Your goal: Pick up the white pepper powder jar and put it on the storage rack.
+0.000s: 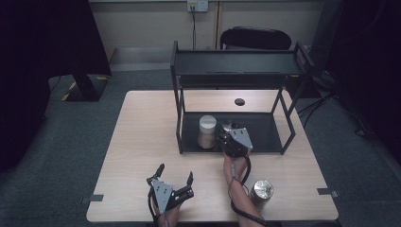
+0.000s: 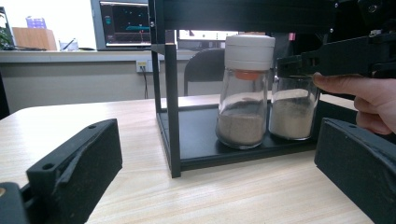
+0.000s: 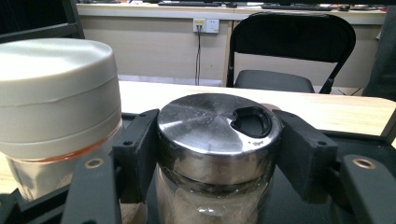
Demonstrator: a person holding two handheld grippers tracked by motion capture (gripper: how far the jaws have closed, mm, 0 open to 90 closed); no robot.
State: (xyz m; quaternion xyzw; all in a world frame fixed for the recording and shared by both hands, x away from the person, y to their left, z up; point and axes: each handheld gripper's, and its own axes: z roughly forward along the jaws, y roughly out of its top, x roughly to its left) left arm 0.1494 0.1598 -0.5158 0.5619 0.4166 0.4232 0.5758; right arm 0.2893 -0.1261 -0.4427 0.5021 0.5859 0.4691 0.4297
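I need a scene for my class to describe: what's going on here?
A person holds tongs in each hand at a table. The right tongs are shut on a steel-lidded jar on the rack's bottom shelf, beside a white-lidded jar. The left tongs rest open. Another jar stands on the table.

From above we see a pale wooden worktop (image 1: 142,142) carrying a black two-tier rack (image 1: 236,66); on the rack's lower shelf stands a jar with a white cap (image 1: 207,131), and just beside it our right gripper (image 1: 230,130) reaches in over the shelf's front edge, its grey plate on top hiding how its jaws stand. Our left gripper (image 1: 176,174) rests near the worktop's front edge, well apart from the rack, with its jaws spread wide; a jar with a shiny metal lid (image 1: 261,190) stands on the worktop just beside our right forearm (image 1: 239,189).
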